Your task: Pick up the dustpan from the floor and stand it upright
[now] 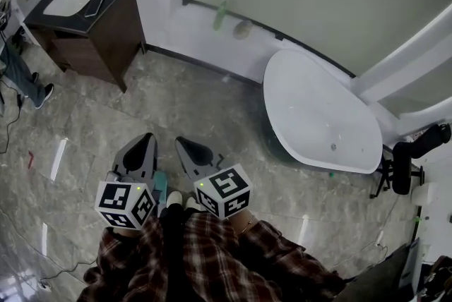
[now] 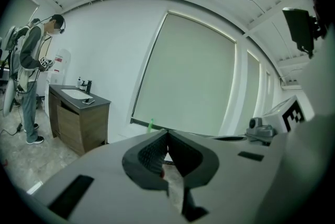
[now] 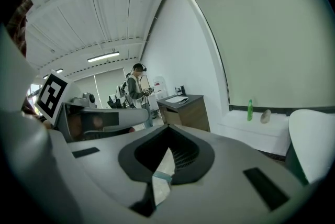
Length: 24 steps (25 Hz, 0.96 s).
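Both grippers hang close to my body over the marble floor. In the head view the left gripper (image 1: 147,137) and the right gripper (image 1: 181,142) lie side by side, pointing away from me. The left gripper (image 2: 167,132) has its jaw tips together with nothing between them. The right gripper (image 3: 168,126) is shut in the same way and holds nothing. A small teal piece (image 1: 161,185) shows on the floor between the two gripper bodies, near my white shoes (image 1: 174,200). I cannot tell whether it belongs to the dustpan. No whole dustpan shows in any view.
A white bathtub (image 1: 318,113) stands ahead to the right. At the far left is a dark vanity (image 1: 106,29) with a white sink. A green bottle (image 1: 220,15) sits on the wall ledge. Another person (image 2: 31,60) stands by the vanity. A black chair (image 1: 409,159) and cables lie at the edges.
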Available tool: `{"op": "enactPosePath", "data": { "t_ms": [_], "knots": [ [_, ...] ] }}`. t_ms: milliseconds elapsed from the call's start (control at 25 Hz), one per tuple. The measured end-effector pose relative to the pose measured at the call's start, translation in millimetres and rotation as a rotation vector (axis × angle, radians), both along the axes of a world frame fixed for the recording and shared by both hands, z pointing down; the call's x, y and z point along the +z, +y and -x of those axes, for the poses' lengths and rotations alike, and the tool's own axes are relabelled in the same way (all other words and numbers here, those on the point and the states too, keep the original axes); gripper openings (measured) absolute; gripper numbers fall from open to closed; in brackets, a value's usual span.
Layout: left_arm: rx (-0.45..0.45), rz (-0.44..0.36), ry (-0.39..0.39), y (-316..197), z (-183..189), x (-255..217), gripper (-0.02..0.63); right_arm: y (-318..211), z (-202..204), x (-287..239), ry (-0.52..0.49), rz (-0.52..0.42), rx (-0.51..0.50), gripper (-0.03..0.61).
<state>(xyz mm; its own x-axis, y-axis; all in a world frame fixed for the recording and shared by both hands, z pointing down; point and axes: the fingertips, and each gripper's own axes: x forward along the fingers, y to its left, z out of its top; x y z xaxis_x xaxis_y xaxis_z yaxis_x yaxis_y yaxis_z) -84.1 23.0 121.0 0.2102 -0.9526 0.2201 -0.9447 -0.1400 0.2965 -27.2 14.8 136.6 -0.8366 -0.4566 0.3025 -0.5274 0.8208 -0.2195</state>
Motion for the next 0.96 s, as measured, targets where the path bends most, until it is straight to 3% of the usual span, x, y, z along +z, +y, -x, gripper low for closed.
{"op": "enactPosePath", "data": {
  "t_ms": [480, 960],
  "knots": [
    [0.021, -0.020, 0.005, 2.5, -4.0, -1.8, 0.011, -0.9, -12.9, -9.1, 0.002, -0.008, 0.035, 0.011],
    [0.069, -0.014, 0.024, 5.8, -30.4, 5.5, 0.011, 4.1, -39.3, -8.9, 0.024, -0.018, 0.068, 0.011]
  ]
}}
